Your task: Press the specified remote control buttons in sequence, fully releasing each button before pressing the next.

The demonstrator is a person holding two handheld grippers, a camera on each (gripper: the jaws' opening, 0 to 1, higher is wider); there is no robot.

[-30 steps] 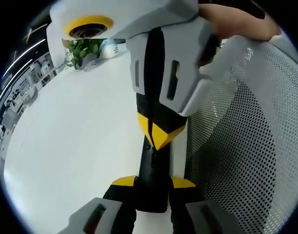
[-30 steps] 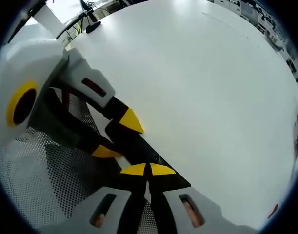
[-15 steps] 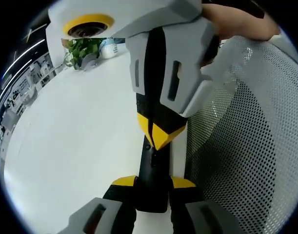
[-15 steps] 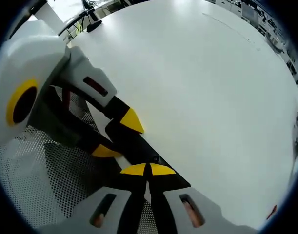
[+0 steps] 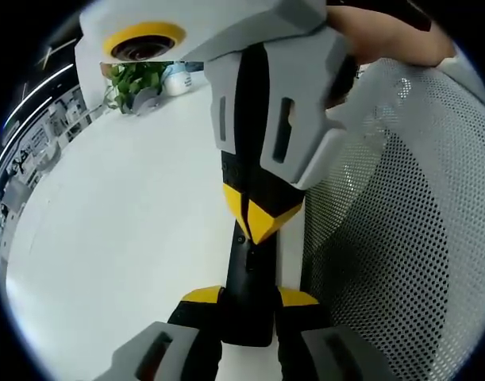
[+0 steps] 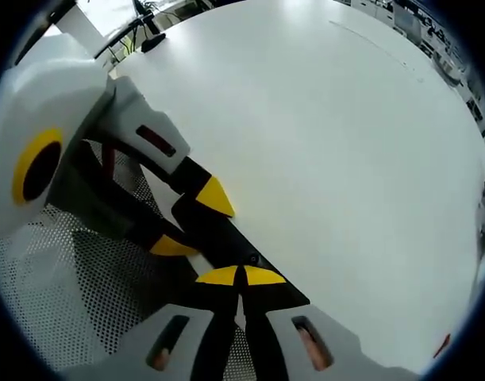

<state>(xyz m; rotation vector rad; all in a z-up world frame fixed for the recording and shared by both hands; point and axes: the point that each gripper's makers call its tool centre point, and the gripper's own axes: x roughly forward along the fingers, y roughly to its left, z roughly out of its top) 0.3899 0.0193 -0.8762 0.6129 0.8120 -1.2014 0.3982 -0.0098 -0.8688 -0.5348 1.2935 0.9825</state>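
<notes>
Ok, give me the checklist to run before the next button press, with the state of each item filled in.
1. Remote held firmly: ok. The left tongs clamp it between both jaws.
2. Right tongs shut for pressing: ok, the tips are together.
3. Right tongs clear of the remote's face: cannot tell. The tips sit over it and the contact is hidden.
4. Which button lies under the tips: cannot tell, no markings are readable.
5. Remote in view in both gripper views: ok.
6. Mesh chair back clear of the remote: cannot tell. It is close beside the remote.
</notes>
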